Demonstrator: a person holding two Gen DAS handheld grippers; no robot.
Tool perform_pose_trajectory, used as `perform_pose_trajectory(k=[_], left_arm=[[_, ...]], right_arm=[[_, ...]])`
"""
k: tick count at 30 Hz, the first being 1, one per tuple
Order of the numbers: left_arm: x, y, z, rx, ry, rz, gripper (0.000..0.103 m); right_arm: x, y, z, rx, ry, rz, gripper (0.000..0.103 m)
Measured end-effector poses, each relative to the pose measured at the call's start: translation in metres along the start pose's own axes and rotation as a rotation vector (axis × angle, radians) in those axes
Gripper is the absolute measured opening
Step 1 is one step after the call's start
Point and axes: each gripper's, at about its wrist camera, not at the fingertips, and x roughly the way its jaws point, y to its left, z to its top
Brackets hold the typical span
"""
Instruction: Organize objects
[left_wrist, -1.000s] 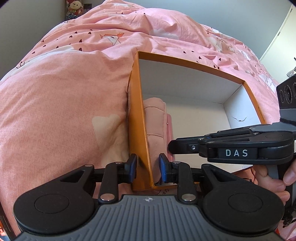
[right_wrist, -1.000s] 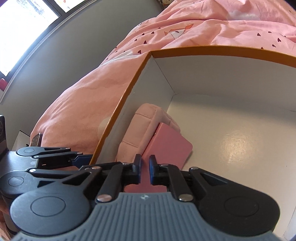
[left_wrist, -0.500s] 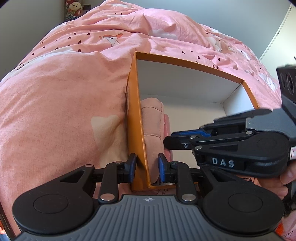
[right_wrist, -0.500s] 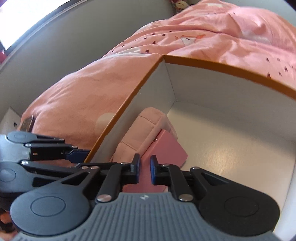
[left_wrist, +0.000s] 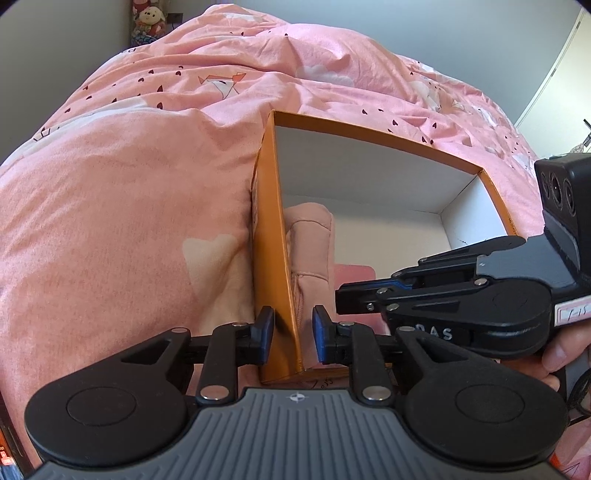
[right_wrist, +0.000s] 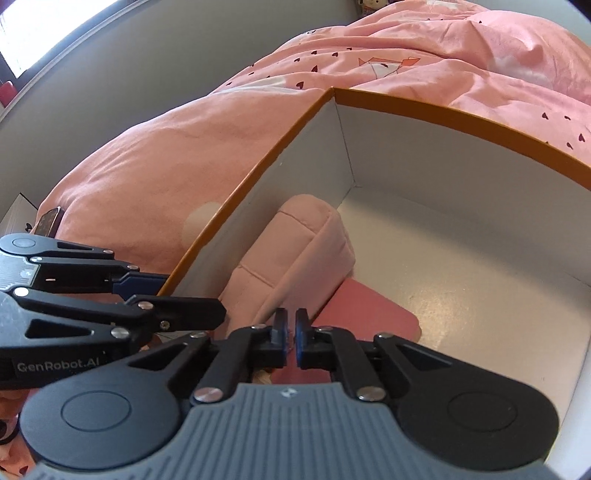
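Note:
An orange box (left_wrist: 271, 258) with a white inside (right_wrist: 461, 266) lies on the pink bed. A folded pink cloth (left_wrist: 308, 243) (right_wrist: 295, 243) leans against its left wall, with a flat pink-red item (right_wrist: 365, 314) (left_wrist: 352, 275) beside it on the floor. My left gripper (left_wrist: 290, 334) straddles the box's left wall near the front corner, its jaws a little apart on each side of the wall. My right gripper (right_wrist: 291, 338) is shut and empty just above the pink-red item; it also shows in the left wrist view (left_wrist: 341, 299).
The pink duvet (left_wrist: 122, 206) surrounds the box. A plush toy (left_wrist: 147, 22) sits at the far end by the wall. A phone (right_wrist: 48, 221) lies at the bed's left edge. A grey wall (right_wrist: 129, 74) runs along the left.
My right gripper has lifted and drawn back a little from the pink-red item, staying shut. My left gripper has stayed on the box wall.

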Motion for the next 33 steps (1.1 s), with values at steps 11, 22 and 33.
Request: perform_pose_trajectory(k=[11,22,33], left_arm=[[0.002,-0.007,0.003,0.003,-0.007,-0.011,0.046],[0.009,-0.009,0.007,0.012,-0.001,-0.006,0.054],[-0.012,0.004,0.012,-0.044,-0.039,-0.049,0.054]], right_arm=[[-0.010,-0.030,0.006,0.136,0.058,-0.026,0.031],[-0.008,-0.016,0.019,0.140,0.037,0.010,0.032],[-0.036,-0.056,0.002,0.387,0.023,-0.039,0.053]])
